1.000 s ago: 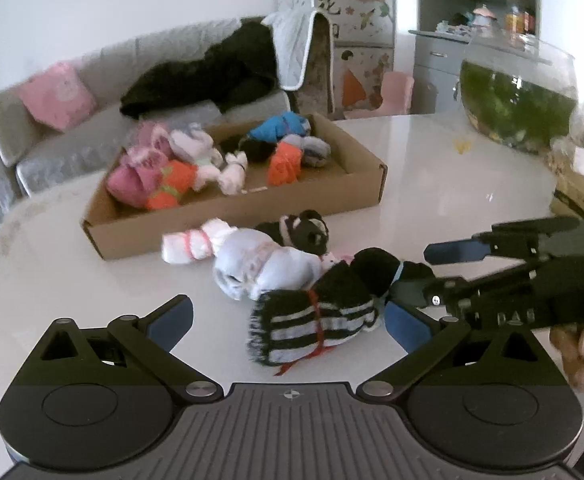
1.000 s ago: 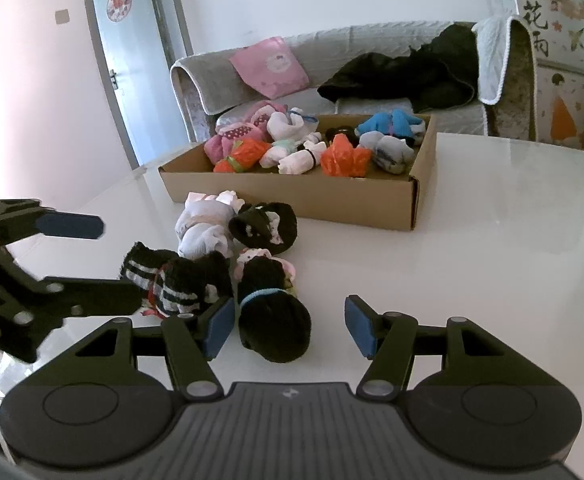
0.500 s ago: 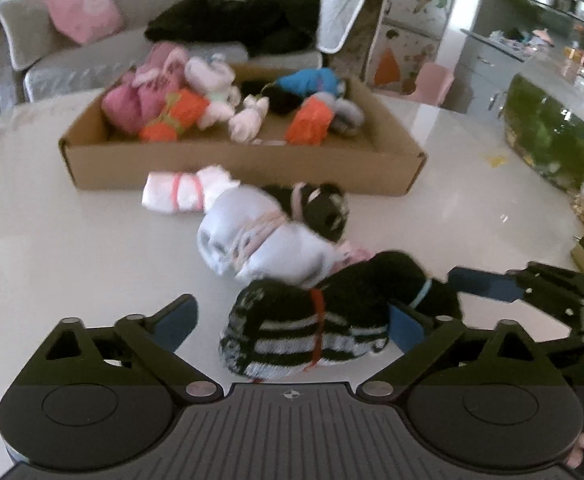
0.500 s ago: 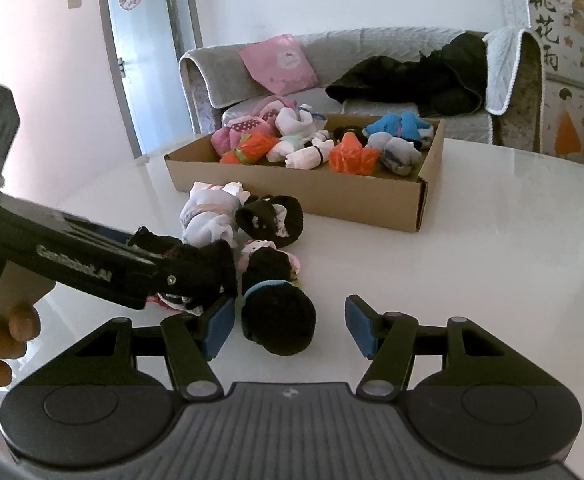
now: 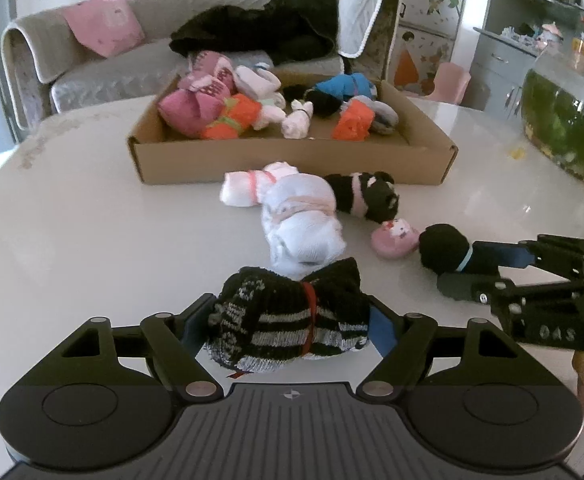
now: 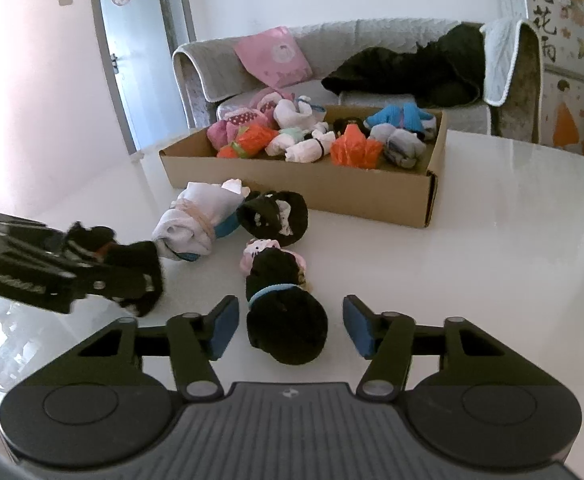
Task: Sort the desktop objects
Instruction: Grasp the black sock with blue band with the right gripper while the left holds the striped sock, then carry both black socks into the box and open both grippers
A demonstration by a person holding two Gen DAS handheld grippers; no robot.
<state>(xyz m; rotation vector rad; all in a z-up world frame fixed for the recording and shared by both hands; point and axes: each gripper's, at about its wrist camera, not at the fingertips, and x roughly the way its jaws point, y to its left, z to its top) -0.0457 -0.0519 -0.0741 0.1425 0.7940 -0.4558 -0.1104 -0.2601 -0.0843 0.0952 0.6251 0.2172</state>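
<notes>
The striped sock bundle (image 5: 292,320), black with grey bands and tied at its middle by a red band, sits between the fingers of the left gripper (image 5: 290,326), whose jaws are clenched on its two ends; whether it rests on the white table (image 5: 92,240) or is lifted just clear of it cannot be told. Its long axis runs crosswise between the pads, left to right in the left wrist view. Directly beyond it, nearly touching, lies a white sock bundle (image 5: 300,220), and past that a smaller white roll with pink bands (image 5: 248,188) and a black bundle with a pink band (image 5: 366,198), all in front of the cardboard box (image 5: 292,160), which holds pink, orange, white and blue bundles. A small pink cartoon-print bundle (image 5: 396,236) lies to the right, touching a black sock bundle with a light blue band (image 6: 286,312). That black bundle lies lengthwise between the spread fingers of the right gripper (image 6: 290,330), pointing away toward the box, with a gap on both sides, so the jaws are released. A fish bowl (image 5: 564,128) stands at the table's far right edge.
</notes>
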